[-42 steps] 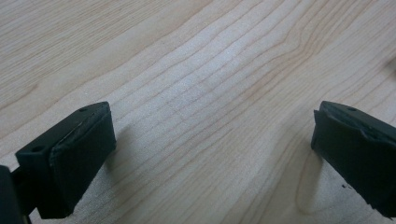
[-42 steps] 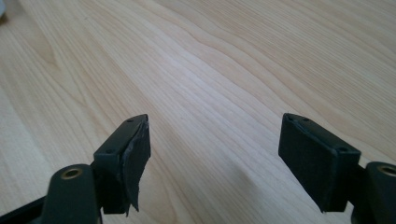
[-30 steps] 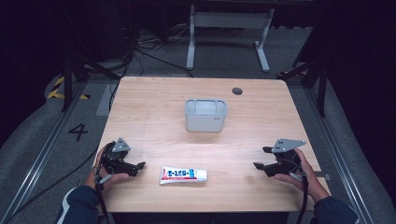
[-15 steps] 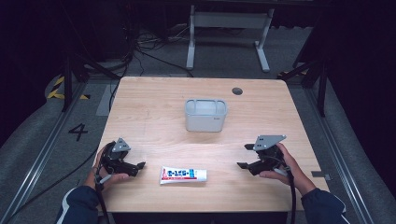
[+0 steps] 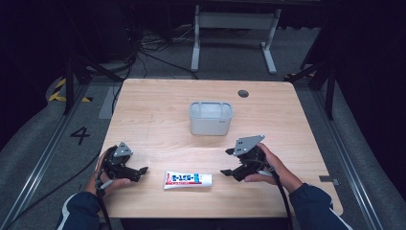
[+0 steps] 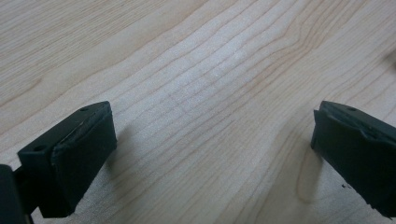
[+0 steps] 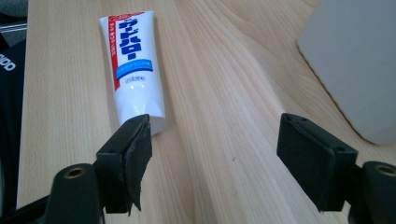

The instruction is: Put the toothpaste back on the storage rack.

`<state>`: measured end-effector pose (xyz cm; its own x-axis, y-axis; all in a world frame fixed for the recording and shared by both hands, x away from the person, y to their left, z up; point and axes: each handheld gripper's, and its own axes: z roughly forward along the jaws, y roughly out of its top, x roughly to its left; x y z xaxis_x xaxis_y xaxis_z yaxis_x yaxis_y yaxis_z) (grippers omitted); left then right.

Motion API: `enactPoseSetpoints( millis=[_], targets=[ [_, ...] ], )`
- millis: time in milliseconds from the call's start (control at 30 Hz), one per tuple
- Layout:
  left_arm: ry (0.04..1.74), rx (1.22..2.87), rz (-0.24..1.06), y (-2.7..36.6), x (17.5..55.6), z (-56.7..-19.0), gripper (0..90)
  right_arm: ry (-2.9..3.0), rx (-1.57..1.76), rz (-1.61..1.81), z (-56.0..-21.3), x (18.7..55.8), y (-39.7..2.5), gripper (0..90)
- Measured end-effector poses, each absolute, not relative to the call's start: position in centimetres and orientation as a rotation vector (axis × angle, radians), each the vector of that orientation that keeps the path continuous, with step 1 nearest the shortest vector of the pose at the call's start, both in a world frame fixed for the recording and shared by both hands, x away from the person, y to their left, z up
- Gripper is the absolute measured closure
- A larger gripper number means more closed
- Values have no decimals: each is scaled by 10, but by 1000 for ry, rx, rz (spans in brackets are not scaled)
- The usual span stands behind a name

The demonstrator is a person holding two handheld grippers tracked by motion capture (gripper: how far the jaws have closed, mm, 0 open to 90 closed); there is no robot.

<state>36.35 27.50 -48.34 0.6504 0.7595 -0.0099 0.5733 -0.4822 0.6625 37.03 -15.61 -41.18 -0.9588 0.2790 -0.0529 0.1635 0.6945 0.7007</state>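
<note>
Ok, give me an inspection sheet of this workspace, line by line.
Surface: light wooden table, round dark grommet near far edge.
Job's things: white toothpaste tube with red and blue print, lying flat near front edge; pale grey plastic bin, upright mid-table.
Clutter: nothing seen.
Grippers: left claw open, nothing between jaws; right claw open, pointed toward tube, apart from it.
Cables: black cords trail from both; tangle on floor behind table.
Surroundings: grey floor, metal frame legs, painted "4".
</note>
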Motion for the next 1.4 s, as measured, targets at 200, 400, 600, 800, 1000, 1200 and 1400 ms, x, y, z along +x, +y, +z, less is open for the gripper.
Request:
enactPoseSetpoints(
  millis=[200, 400, 600, 800, 1000, 1200, 1400],
  targets=[
    [1026, 2226, 381, 275, 364, -483, 5, 2773, 321, 1136, -410, 369, -139, 271],
    [1017, 2231, 389, 275, 364, -483, 4, 2814, 257, 1099, -412, 367, -115, 287],
    [1012, 2235, 393, 276, 365, -483, 4, 2844, 206, 1068, -414, 365, -97, 296],
    [1015, 2232, 391, 276, 364, -483, 4, 2881, 145, 1034, -414, 361, -75, 301],
    [1014, 2233, 391, 276, 365, -483, 4, 2900, 66, 1001, -414, 357, -57, 301],
    [1014, 2232, 390, 276, 365, -483, 4, 2925, 17, 950, -418, 353, -39, 304],
    [1014, 2232, 390, 276, 365, -483, 4, 2947, -3, 891, -423, 356, -29, 315]
  ],
)
